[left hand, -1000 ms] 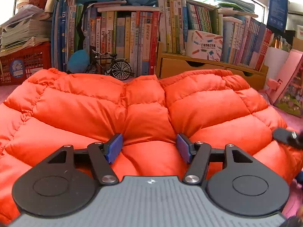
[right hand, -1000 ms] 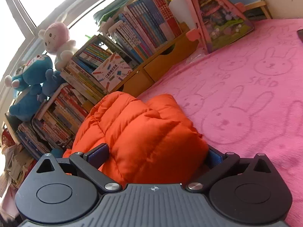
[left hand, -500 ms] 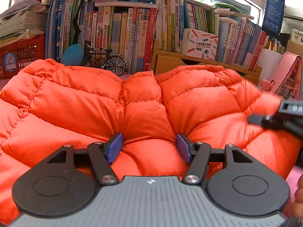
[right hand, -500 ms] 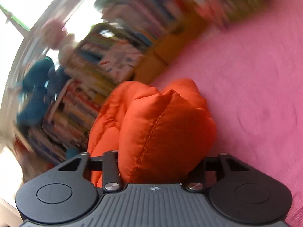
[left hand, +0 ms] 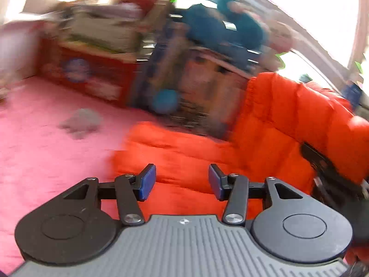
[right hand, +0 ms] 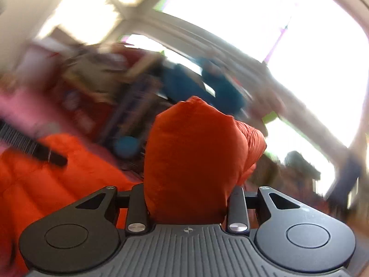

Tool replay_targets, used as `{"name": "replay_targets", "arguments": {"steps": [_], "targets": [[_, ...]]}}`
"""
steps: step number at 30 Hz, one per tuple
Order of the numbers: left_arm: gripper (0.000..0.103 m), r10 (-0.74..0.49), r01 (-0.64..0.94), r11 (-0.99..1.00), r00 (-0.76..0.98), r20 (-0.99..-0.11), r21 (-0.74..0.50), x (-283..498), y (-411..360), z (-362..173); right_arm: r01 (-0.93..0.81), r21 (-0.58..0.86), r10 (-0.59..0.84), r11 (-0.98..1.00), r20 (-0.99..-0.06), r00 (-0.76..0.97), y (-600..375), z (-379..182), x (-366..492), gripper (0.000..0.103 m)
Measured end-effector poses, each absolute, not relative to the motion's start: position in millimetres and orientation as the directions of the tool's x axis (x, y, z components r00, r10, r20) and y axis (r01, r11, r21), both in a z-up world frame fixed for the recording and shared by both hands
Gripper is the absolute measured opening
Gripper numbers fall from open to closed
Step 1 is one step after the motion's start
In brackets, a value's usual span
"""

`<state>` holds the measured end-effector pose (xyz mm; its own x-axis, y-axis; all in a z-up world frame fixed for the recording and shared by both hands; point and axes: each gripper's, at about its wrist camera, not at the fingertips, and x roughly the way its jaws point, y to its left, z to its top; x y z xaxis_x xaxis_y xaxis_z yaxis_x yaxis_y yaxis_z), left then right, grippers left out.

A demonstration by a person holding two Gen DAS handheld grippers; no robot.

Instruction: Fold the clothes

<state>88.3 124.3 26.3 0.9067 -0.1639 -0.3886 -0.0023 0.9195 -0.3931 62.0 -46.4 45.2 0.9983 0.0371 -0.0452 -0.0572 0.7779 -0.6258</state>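
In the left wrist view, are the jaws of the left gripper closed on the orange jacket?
No, the left gripper has a clear gap between its blue pads, and the orange puffer jacket only lies beneath them.

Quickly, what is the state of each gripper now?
Left gripper: jaws closing, pads apart over the orange puffer jacket, gripping nothing.
Right gripper: closing on a jacket fold.

The left wrist view looks forward and somewhat down past its own fingers, low and close over the orange down jacket [left hand: 272, 143] and the pink blanket [left hand: 41, 143]; the right wrist view looks about level, with a jacket fold filling its middle at very close range; both share the jacket and the blurred bookshelf [left hand: 207, 85] under bright windows.
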Motion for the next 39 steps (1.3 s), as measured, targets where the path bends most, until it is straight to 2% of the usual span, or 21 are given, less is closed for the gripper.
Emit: {"name": "replay_targets", "arguments": {"steps": [4, 7, 8, 10, 15, 21, 23, 28, 32, 33, 35, 39], "targets": [[0.048, -0.125, -0.101, 0.879, 0.894, -0.43, -0.466, 84.4, 168.9, 10.7, -0.138, -0.803, 0.163, 0.579, -0.052, 0.985, 8.5, 15.1, 44.4, 0.034], [0.049, -0.142, -0.116, 0.868, 0.875, -0.464, -0.483, 85.3, 181.2, -1.8, -0.187, -0.874, 0.246, 0.448, -0.081, 0.966, 33.3, -7.1, 24.5, 0.035], [0.053, -0.144, -0.125, 0.868, 0.863, -0.485, -0.481, 88.4, 182.6, -7.4, -0.197, -0.882, 0.261, 0.428, -0.088, 0.961, 36.6, -9.8, 20.4, 0.035], [0.05, -0.146, -0.144, 0.864, 0.845, -0.515, -0.481, 93.5, 185.0, -15.5, -0.214, -0.897, 0.288, 0.387, -0.103, 0.952, 43.4, -15.2, 12.3, 0.035], [0.05, -0.147, -0.14, 0.848, 0.864, -0.481, -0.512, 84.4, 199.4, -9.2, -0.221, -0.929, 0.32, 0.297, -0.121, 0.94, 53.9, -26.3, 2.1, 0.035], [0.05, -0.055, -0.16, 0.909, 0.871, -0.489, -0.385, 74.7, 210.0, 11.3, -0.236, -0.923, 0.327, 0.304, -0.132, 0.936, 59.1, -27.2, 10.3, 0.036], [0.055, -0.026, -0.164, 0.929, 0.867, -0.498, -0.333, 71.1, 209.3, 16.0, -0.242, -0.916, 0.329, 0.321, -0.132, 0.935, 60.5, -24.4, 12.0, 0.038], [0.056, 0.021, -0.177, 0.96, 0.816, -0.577, -0.216, 70.6, 210.8, 23.1, -0.218, -0.923, 0.322, 0.317, -0.112, 0.94, 61.8, -27.3, 11.9, 0.038], [0.056, 0.023, -0.138, 0.971, 0.869, -0.495, -0.195, 42.9, 203.3, 63.2, -0.246, -0.912, 0.322, 0.328, -0.137, 0.937, 68.7, -27.1, -1.3, 0.038], [0.058, 0.022, -0.125, 0.973, 0.884, -0.467, -0.191, 35.0, 200.9, 74.4, -0.256, -0.909, 0.327, 0.33, -0.144, 0.934, 70.4, -26.6, -6.6, 0.038], [0.069, 0.017, -0.096, 0.98, 0.911, -0.412, -0.172, 20.7, 192.0, 95.7, -0.272, -0.904, 0.337, 0.329, -0.157, 0.928, 73.0, -27.1, -12.8, 0.038], [0.072, 0.023, -0.04, 0.998, 0.948, -0.318, -0.046, 16.9, 144.6, 110.3, -0.29, -0.903, 0.352, 0.317, -0.172, 0.92, 81.0, -29.8, -22.6, 0.038]]}}
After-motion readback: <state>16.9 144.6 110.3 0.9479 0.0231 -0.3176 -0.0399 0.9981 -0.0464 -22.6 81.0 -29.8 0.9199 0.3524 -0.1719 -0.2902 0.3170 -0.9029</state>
